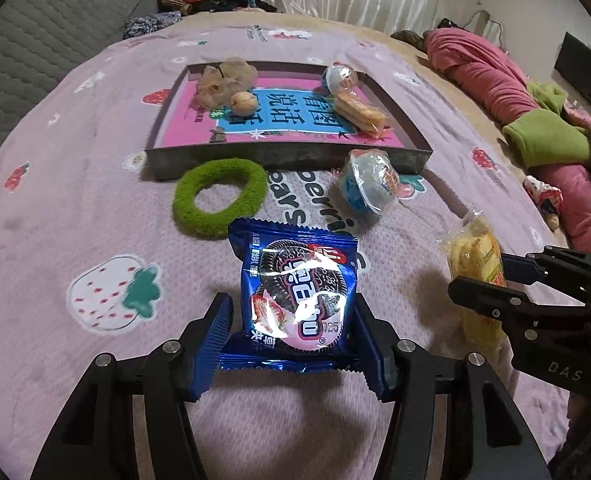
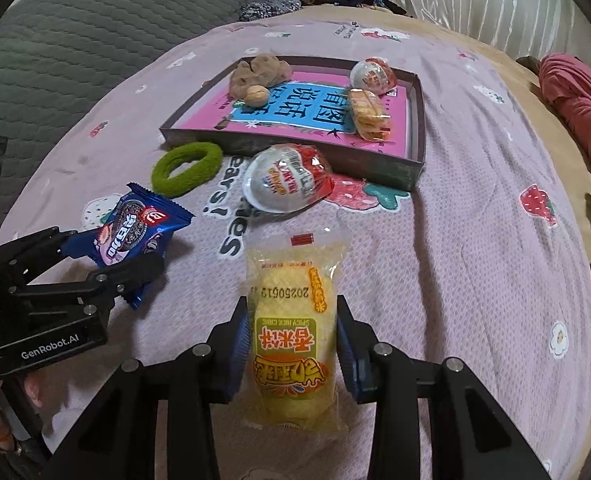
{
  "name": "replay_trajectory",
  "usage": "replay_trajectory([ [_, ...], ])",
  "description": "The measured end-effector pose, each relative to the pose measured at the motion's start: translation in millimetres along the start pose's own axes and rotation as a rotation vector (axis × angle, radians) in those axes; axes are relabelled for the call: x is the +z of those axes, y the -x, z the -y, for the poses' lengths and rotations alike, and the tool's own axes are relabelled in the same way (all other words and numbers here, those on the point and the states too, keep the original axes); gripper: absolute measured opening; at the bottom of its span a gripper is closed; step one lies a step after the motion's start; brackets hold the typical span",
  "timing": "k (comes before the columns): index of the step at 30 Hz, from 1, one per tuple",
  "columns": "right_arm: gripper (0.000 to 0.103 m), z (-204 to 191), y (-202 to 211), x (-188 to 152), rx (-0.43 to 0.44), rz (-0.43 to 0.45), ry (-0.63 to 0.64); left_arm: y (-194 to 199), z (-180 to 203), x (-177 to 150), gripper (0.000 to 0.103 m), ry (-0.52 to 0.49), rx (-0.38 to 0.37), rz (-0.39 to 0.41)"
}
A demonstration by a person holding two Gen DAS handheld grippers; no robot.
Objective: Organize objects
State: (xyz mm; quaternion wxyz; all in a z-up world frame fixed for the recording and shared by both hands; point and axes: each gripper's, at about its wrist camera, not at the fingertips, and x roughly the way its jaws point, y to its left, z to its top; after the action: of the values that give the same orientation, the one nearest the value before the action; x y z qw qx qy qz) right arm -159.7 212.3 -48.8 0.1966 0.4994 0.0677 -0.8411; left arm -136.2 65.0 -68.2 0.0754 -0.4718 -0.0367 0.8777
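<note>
Left gripper (image 1: 291,336) pinches a blue foil cookie packet (image 1: 295,296); right gripper (image 2: 293,340) clamps a yellow rice-cracker bag (image 2: 291,344). Ahead, the shallow grey box (image 1: 407,158) holds four items — green fuzzy ring (image 1: 219,198) and clear toy capsule (image 2: 287,184) remain outside.

Pink bedspread (image 1: 95,128) under box (image 1: 279,156), green ring (image 1: 219,196), capsule (image 1: 369,188).

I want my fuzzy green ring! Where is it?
The green ring lies on the bedspread, just outside the tray's front wall, left of the plastic egg.
</note>
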Motion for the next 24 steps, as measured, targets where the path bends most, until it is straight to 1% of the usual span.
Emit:
replay_trajectory([
  [5,0.039,-12,17,-5,0.015,0.031,0.013,23,-5,-3,0.06,0.002,0.02,0.029],
  [12,0.039,-31,50,-8,0.032,0.087,0.029,63,-10,-3,0.06,0.007,0.02,0.083],
  [18,0.039,-39,77,-8,0.039,0.144,0.011,97,-14,-1,0.06,0.013,0.018,0.142],
  [24,0.039,-46,103,-7,0.026,0.186,0.006,122,-11,3,0.06,-0.015,0.026,0.18],
])
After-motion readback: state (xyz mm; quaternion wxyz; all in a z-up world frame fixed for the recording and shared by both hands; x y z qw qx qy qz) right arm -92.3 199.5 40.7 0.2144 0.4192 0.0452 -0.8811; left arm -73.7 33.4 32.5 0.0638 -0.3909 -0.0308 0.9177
